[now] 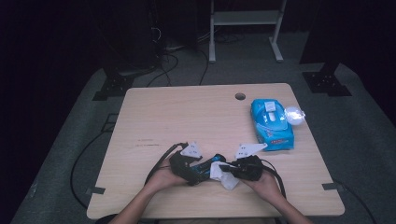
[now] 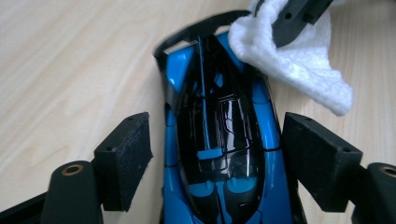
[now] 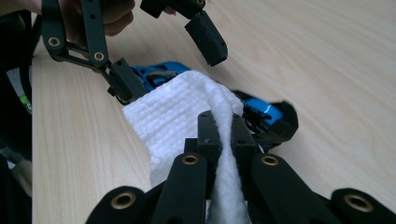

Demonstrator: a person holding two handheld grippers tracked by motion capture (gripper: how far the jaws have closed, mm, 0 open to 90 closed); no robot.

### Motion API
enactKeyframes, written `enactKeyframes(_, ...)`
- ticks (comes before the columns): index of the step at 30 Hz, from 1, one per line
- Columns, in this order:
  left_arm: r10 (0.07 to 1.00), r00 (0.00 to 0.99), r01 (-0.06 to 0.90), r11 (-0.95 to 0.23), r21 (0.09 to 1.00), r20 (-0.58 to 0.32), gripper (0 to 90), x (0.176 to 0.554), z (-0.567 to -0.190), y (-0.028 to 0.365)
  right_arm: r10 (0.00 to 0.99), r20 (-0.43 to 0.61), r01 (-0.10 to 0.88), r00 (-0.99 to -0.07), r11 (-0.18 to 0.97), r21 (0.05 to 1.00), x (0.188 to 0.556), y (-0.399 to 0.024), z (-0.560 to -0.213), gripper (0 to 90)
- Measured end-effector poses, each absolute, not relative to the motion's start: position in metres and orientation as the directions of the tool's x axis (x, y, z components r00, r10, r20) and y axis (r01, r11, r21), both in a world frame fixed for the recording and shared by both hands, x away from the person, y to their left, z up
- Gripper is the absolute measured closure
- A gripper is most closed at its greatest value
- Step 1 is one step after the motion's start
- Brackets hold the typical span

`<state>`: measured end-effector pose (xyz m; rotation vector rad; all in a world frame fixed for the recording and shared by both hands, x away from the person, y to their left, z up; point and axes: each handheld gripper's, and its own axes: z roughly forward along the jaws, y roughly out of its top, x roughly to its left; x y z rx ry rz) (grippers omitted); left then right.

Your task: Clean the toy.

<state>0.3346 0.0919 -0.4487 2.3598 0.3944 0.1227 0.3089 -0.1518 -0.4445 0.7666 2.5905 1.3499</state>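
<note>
Blue-and-black glossy toy car [image 1: 205, 168] low on pale wooden tabletop [image 1: 187, 116], between left gripper [image 1: 198, 173] and right gripper [image 1: 229, 168]; blue wipes packet [image 1: 272, 123] well beyond car.

Left gripper view: fingers [image 2: 126, 158] spread either side of car [image 2: 219, 140], apart from it.

Right gripper view: fingers [image 3: 210, 140] clenched on white textured cloth [image 3: 177, 112], draped over car [image 3: 261, 112].

Both grippers, left [image 1: 205, 169] and right [image 1: 229, 169], are black, with brass-ringed pivot holes, foam-padded jaws, grey three-cornered top plates and trailing black cables.
</note>
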Motion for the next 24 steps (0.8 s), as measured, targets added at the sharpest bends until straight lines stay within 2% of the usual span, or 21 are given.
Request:
enactKeyframes(5, 0.286, 0.958, 0.207, -0.749, 0.629, 0.024, 22.7, 0.329, -0.461, 0.083, 0.486, 0.127, 0.394, -0.865, 0.499, 0.772, 0.305, -0.155, -0.450, 86.0)
enactKeyframes(11, 0.311, 0.950, 0.229, -0.731, 0.643, 0.015, 19.9, 0.329, -0.463, 0.083, 0.491, 0.165, 0.402, -0.855, 0.428, 0.810, 0.299, -0.174, -0.441, 86.0)
enactKeyframes(18, 0.301, 0.953, 0.212, -0.761, 0.613, 0.044, 16.1, 0.326, -0.469, 0.078, 0.534, 0.191, 0.427, -0.823, 0.360, 0.830, 0.296, -0.201, -0.433, 85.7)
enactKeyframes(20, 0.303, 0.952, 0.212, -0.759, 0.616, 0.045, 16.3, 0.327, -0.469, 0.077, 0.541, 0.191, 0.427, -0.819, 0.353, 0.832, 0.296, -0.204, -0.433, 85.7)
enactKeyframes(24, 0.310, 0.950, 0.220, -0.750, 0.624, 0.038, 22.2, 0.327, -0.468, 0.077, 0.546, 0.200, 0.432, -0.814, 0.339, 0.836, 0.297, -0.207, -0.436, 85.7)
